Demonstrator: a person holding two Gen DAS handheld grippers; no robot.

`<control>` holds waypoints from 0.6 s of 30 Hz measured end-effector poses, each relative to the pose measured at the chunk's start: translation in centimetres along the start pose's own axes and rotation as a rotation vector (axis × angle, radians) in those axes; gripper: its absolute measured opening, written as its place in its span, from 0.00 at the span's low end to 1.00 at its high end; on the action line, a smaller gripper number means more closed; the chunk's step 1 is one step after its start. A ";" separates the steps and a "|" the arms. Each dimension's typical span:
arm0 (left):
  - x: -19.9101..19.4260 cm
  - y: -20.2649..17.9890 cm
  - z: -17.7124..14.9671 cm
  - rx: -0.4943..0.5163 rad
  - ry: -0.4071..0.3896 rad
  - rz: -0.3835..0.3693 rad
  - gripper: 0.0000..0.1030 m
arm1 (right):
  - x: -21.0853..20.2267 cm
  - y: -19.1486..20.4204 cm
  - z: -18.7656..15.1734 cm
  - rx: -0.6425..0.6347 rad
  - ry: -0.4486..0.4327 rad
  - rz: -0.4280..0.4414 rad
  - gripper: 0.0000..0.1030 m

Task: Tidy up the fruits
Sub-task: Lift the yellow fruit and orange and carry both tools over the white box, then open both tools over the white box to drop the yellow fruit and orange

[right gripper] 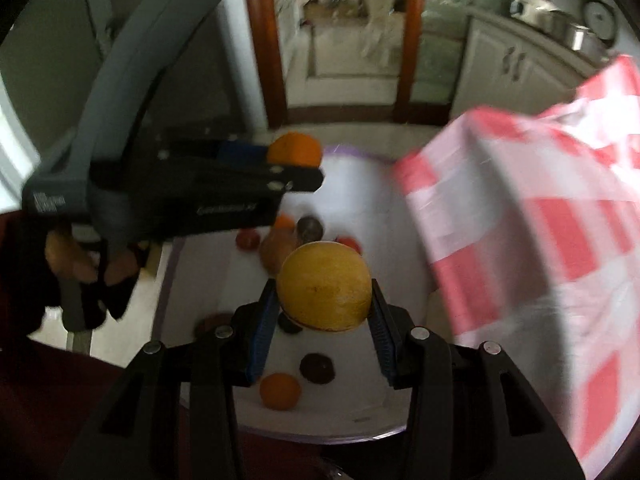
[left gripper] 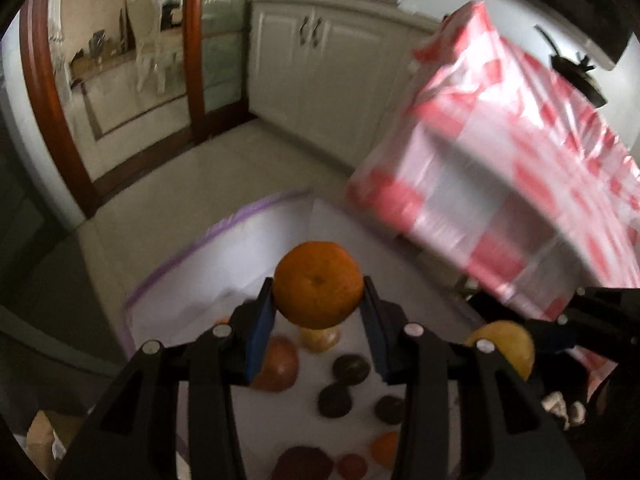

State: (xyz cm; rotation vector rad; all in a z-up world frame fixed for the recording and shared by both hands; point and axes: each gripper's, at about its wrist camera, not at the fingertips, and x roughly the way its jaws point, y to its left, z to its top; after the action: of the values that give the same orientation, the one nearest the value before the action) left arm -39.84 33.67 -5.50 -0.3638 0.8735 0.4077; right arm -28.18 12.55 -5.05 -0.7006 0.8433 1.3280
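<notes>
Fruit is the matter in hand: an orange sits clamped between the blue pads of the left gripper, and a yellow round fruit is pinched the same way in the right gripper, both held in the air above a white tray with a purple rim. On that tray lie the rest: several dark plum-like fruits, a reddish-brown one, small red ones and another small orange fruit, loosely scattered and mostly apart from each other. Beside the tray, on its right side as both cameras see it, stands something draped in a red-and-white checked plastic cloth, its edge close to the tray's rim. Beyond the tray lie a pale tiled floor and white cabinets. Both views are smeared, so the hands are probably travelling fast, and that is the main risk: each round fruit is held only at its sides, so a jolt or a hard set-down could roll it out of the pads. Lowering either fruit onto the crowded middle of the tray could knock the loose pieces off over the rim. The two grippers are also near each other above the tray and could collide.
</notes>
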 end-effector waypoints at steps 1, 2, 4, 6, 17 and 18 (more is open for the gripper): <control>0.5 0.3 -0.5 -0.003 0.015 0.010 0.41 | 1.0 0.3 -0.1 -0.010 0.025 0.007 0.43; 1.1 0.7 -1.0 -0.008 0.038 0.019 0.41 | 2.3 0.5 -0.3 -0.021 0.056 0.017 0.42; 2.4 1.6 -2.4 -0.024 0.088 0.044 0.41 | 4.5 0.7 -0.6 -0.035 0.112 0.037 0.42; 3.4 2.7 -3.6 -0.047 0.135 0.063 0.41 | 6.2 0.8 -0.7 -0.040 0.159 0.053 0.43; 5.6 3.9 -6.9 -0.036 0.217 0.140 0.41 | 12.8 2.4 -4.0 -0.154 0.343 0.062 0.42; 5.7 3.9 -6.8 -0.037 0.222 0.141 0.41 | 12.6 2.4 -3.9 -0.157 0.332 0.068 0.43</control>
State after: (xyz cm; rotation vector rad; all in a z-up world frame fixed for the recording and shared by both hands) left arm -42.97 34.99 -14.64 -0.3877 1.1135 0.5211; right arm -30.55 16.28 -17.73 -1.0431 1.0422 1.3692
